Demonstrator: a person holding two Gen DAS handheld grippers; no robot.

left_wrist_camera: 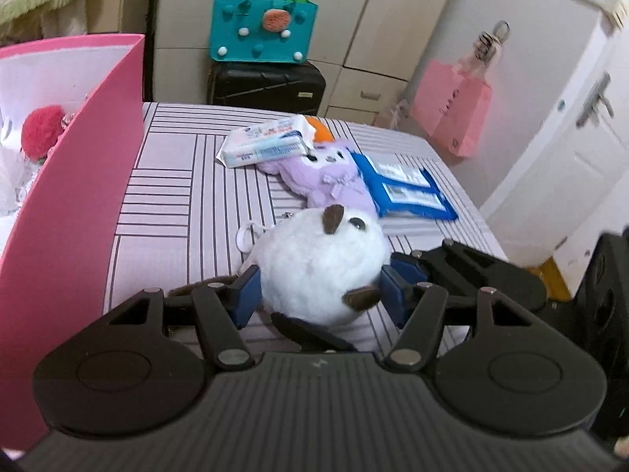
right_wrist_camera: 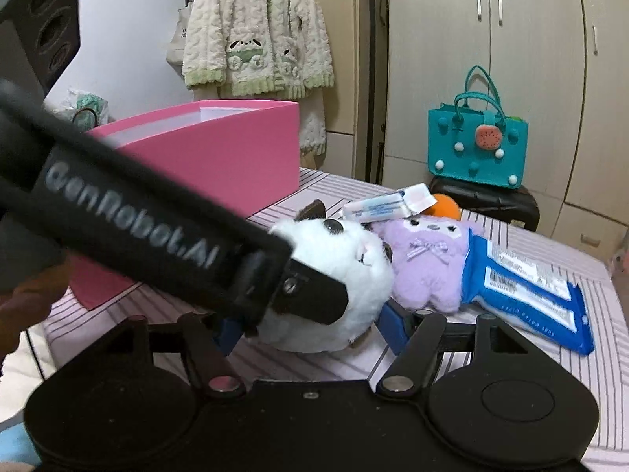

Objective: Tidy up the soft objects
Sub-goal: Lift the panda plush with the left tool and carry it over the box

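Observation:
A round white plush toy (left_wrist_camera: 314,263) with brown ears sits between the blue pads of my left gripper (left_wrist_camera: 320,295), which press on both its sides. My right gripper (right_wrist_camera: 310,328) straddles the same white plush toy (right_wrist_camera: 334,275) from the other side. Its right pad (right_wrist_camera: 395,324) lies against the fur, while the left gripper's black body (right_wrist_camera: 157,232) hides the left pad. A purple plush (left_wrist_camera: 338,181) lies just behind on the striped table (left_wrist_camera: 177,204). The tall pink box (left_wrist_camera: 98,157) stands at the left with a red fluffy toy (left_wrist_camera: 41,131) inside.
A white tissue pack (left_wrist_camera: 267,141) and an orange thing (left_wrist_camera: 322,129) lie by the purple plush's head, with a blue wipes pack (left_wrist_camera: 409,188) to its right. Beyond the table are a teal bag (left_wrist_camera: 263,27) on a black suitcase (left_wrist_camera: 267,82), wardrobes and a pink bag (left_wrist_camera: 452,118).

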